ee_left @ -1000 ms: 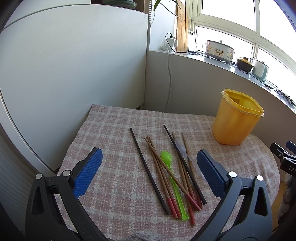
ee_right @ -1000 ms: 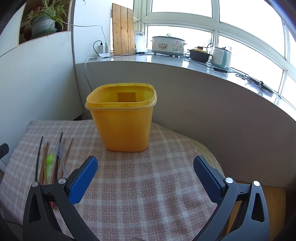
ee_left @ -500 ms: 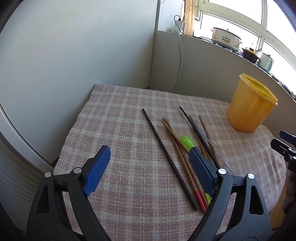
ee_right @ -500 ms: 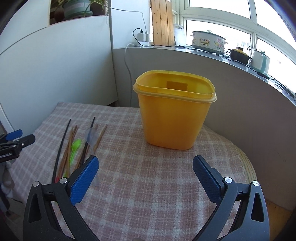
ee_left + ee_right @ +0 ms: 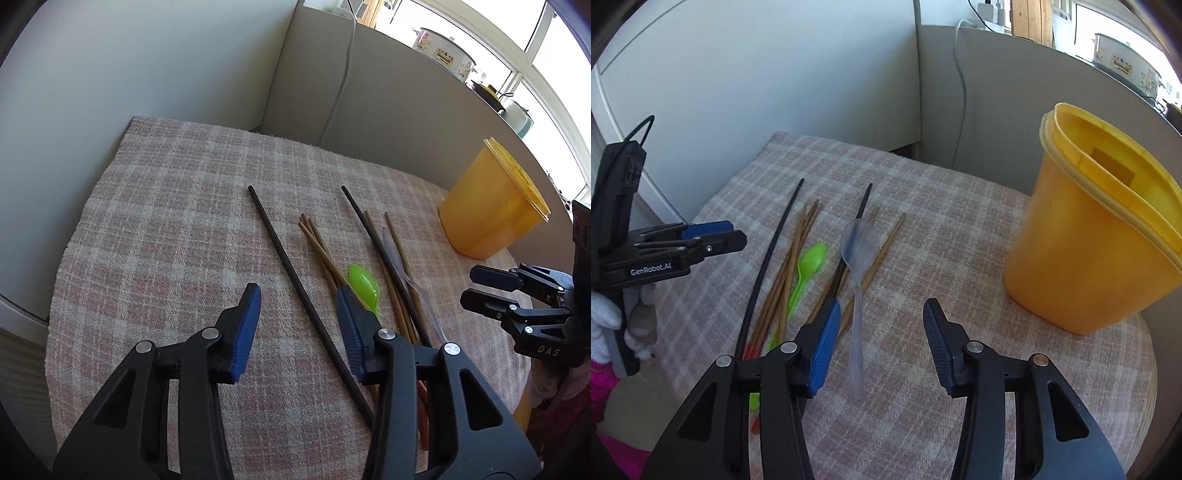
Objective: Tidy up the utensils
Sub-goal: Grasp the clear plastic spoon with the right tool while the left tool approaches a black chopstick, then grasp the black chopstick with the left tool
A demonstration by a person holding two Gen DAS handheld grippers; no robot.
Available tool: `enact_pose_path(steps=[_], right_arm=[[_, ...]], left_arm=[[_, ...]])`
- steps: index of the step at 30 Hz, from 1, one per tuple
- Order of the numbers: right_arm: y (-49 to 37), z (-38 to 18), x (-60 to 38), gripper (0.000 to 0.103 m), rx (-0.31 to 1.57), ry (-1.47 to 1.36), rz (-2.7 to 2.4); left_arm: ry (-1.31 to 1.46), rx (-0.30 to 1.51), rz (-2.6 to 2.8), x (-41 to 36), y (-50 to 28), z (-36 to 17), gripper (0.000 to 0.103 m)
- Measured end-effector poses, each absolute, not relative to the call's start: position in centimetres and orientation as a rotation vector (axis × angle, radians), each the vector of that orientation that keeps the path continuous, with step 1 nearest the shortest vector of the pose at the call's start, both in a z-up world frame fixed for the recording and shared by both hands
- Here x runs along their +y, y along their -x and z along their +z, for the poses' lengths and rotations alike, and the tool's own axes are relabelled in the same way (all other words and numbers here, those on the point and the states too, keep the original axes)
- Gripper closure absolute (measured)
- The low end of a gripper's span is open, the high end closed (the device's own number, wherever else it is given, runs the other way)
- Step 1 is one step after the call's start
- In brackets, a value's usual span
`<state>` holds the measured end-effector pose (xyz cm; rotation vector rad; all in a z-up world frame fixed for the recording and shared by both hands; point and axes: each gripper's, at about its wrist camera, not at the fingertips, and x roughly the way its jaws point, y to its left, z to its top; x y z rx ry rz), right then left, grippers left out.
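Note:
Several utensils lie side by side on a checked cloth [image 5: 166, 221]: two long black chopsticks [image 5: 291, 273], brown chopsticks with red ends [image 5: 321, 247], a green spoon [image 5: 364, 284] and a clear plastic spoon [image 5: 858, 243]. My left gripper [image 5: 299, 314] hovers low over the leftmost black chopstick, which runs between its closing jaws; the pads stand clear of it. My right gripper [image 5: 881, 325] has its jaws closing around the clear spoon's handle without touching it. A yellow container [image 5: 1100, 240] stands open-topped at the right.
A grey wall panel [image 5: 110, 92] and a low partition with a cable [image 5: 340, 85] border the table's far side. The round table edge [image 5: 1145, 369] drops off at right. A gloved hand [image 5: 602, 325] holds the left gripper at the table's left edge.
Both grippers have come down and closer to the utensils, and both pairs of jaws have narrowed. The right wrist view has swung left, from the yellow container to the spoons and chopsticks.

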<state>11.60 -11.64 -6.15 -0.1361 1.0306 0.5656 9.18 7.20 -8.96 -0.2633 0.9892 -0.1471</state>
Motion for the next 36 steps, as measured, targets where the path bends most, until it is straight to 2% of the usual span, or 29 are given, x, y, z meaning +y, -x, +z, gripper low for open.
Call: enact_pose_path(steps=[4, 12, 14, 23, 36], right_arm=[[-14.0, -8.1, -10.7, 0.075, 1.153, 0.112, 0.602], [-15.7, -9.5, -9.3, 0.082, 1.235, 0.11, 0.639], [-15.9, -9.7, -9.2, 0.082, 1.247, 0.113, 0.644], [-17.1, -10.4, -8.7, 0.087, 1.295, 0.114, 0.652], [-17.9, -11.4, -8.0, 0.098, 1.329, 0.087, 0.665]], left_arm=[[0.275, 1.035, -0.141, 7.9, -11.1, -9.6, 0.065], [0.25, 1.128, -0.142, 6.6, -14.6, -11.2, 0.072], [0.244, 1.153, -0.141, 5.9, -15.4, -11.8, 0.078], [0.2, 1.164, -0.139, 3.0, -17.5, -13.7, 0.091], [0.273, 1.134, -0.157, 5.0, -17.1, -14.5, 0.095]])
